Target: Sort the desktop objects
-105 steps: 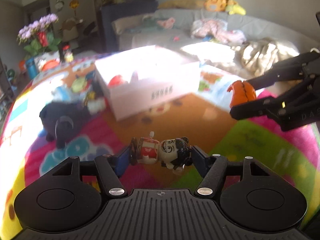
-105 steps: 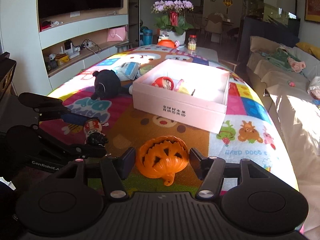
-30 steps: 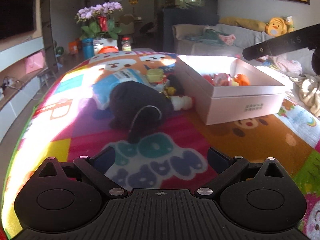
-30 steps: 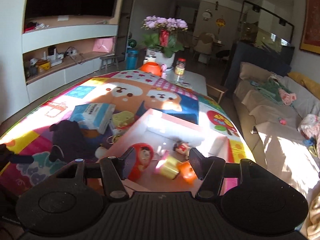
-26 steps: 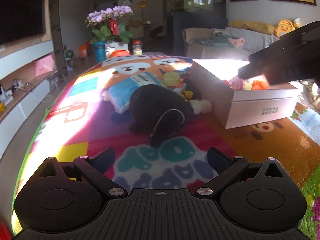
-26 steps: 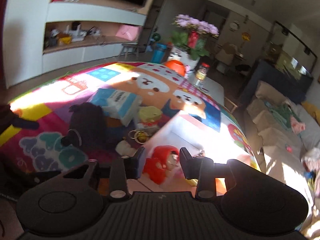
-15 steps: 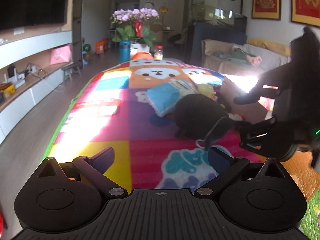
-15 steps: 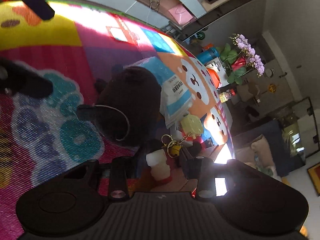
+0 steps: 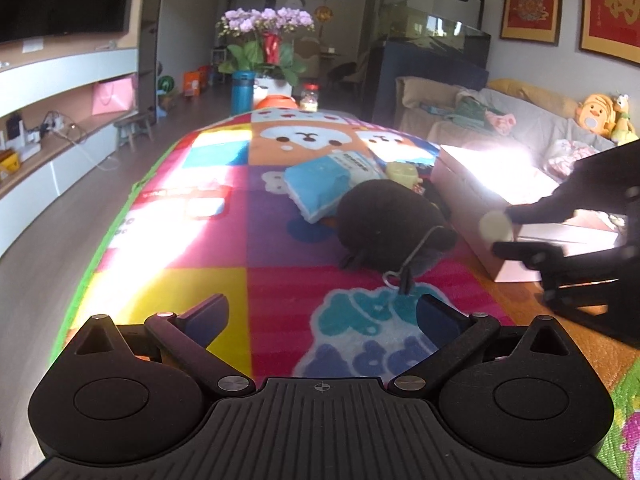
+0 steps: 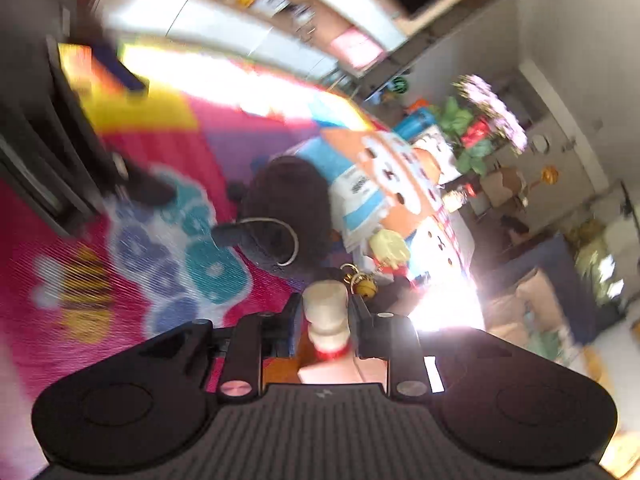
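Left gripper (image 9: 320, 316): fingers spread wide, nothing between them. It sits at the bottom centre of the left wrist view, over the colourful play mat (image 9: 200, 264).

Right gripper (image 10: 324, 312): fingers clamped on a small cream bottle (image 10: 325, 312) with a red band near its lower end. Bottle is at lower centre of the right wrist view, which is rolled and motion-blurred. In the left wrist view the same gripper (image 9: 504, 236) enters from the right edge at mid-height, the bottle's round pale end (image 9: 495, 227) showing between its fingers, in front of the white box's near corner.

White box (image 9: 472, 204): right of centre in the left wrist view, interior washed out by sunlight; contents cannot be made out.

Black plush toy (image 9: 390, 220): centre of the left wrist view, on the mat, just left of the box; a thin cord loop trails from it toward the camera. In the right wrist view it lies at centre (image 10: 288, 208).

Blue tissue pack (image 9: 324, 184): just behind and left of the plush, touching it.

Pale yellow toy (image 9: 402, 172): behind the plush, beside the box. A small gold bell keyring (image 10: 362, 280) shows just right of the held bottle in the right wrist view.

Potted pink orchids (image 9: 266, 36): upper centre, past the mat's far end.
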